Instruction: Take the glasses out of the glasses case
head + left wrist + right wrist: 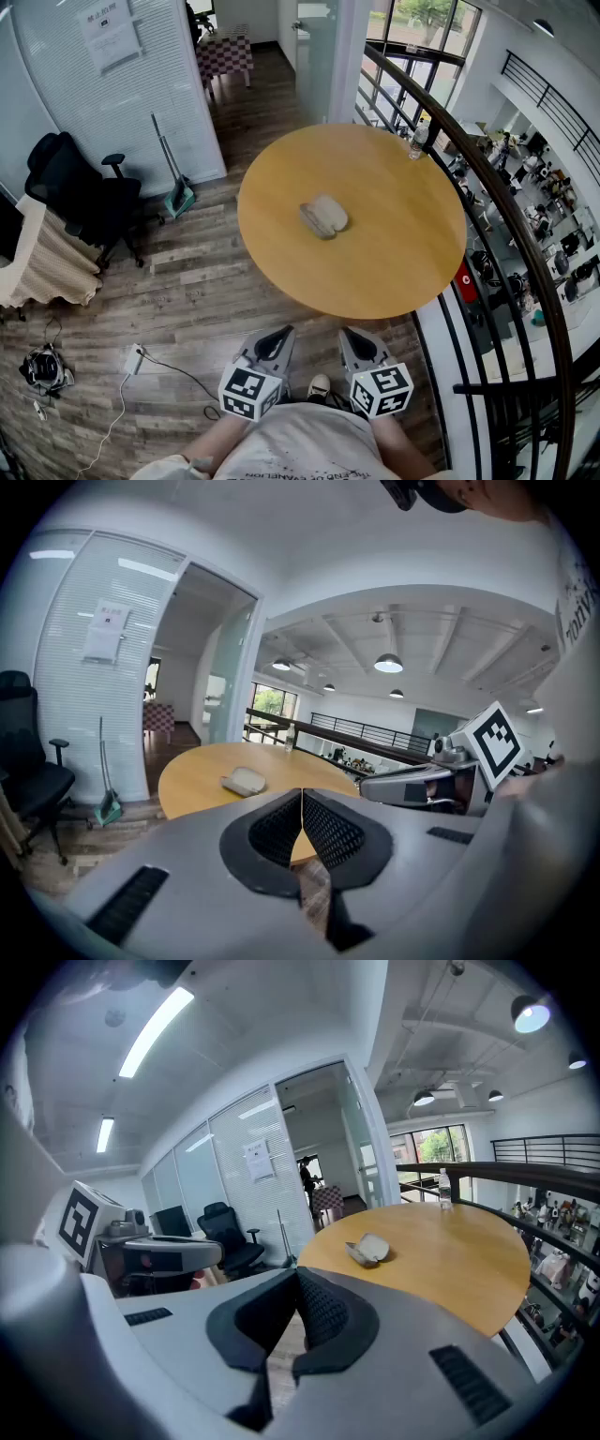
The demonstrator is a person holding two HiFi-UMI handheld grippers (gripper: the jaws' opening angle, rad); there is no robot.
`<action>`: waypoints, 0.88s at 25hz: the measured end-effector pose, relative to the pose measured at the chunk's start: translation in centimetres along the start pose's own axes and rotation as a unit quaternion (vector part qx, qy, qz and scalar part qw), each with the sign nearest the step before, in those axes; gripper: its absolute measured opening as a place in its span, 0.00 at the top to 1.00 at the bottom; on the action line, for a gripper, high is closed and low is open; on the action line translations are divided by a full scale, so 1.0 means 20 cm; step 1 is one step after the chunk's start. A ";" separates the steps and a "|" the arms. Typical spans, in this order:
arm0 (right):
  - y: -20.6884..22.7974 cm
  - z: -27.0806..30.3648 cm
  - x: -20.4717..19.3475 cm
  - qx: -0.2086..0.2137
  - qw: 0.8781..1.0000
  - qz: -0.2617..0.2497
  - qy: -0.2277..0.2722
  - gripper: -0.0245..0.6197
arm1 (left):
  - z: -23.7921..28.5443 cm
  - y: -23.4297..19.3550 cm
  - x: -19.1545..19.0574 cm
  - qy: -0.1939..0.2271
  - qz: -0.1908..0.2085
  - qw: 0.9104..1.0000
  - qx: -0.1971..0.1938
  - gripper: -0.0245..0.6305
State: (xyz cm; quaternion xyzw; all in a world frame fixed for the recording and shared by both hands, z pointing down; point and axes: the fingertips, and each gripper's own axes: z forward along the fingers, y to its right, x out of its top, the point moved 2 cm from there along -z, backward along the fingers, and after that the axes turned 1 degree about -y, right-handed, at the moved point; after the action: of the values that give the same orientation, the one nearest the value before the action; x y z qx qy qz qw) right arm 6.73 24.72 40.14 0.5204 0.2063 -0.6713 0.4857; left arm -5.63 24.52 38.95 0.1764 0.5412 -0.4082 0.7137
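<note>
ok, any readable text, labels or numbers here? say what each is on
Nothing reads clearly.
The paper notice on the blinds: print too small to read.
The shirt print at the head view's bottom edge: upside down, cut off, unreadable.
Cubes on the left gripper and right gripper: square marker patterns, no words.
The water bottle: label too small.
The glasses case: no print visible.

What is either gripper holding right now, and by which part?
Nothing. The left gripper and right gripper are both shut with nothing between their jaws. The glasses case lies untouched on the round table.
</note>
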 end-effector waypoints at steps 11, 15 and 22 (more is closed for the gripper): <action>-0.03 0.01 -0.02 0.004 1.000 0.001 -0.001 0.92 | -0.02 -0.02 -0.02 -0.001 0.002 1.000 -0.007 0.92; -0.10 0.02 0.02 0.032 0.999 -0.018 0.015 0.92 | -0.03 -0.03 -0.03 -0.002 0.004 1.000 -0.017 0.92; -0.11 0.06 0.03 0.006 1.000 -0.012 0.005 0.92 | -0.08 -0.08 -0.01 0.007 0.007 1.000 -0.027 0.93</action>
State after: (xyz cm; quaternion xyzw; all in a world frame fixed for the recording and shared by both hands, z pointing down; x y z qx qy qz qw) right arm 4.31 24.54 39.56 0.5238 0.2114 -0.6759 0.4734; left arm -7.96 24.68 38.87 0.1640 0.5554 -0.3872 0.7174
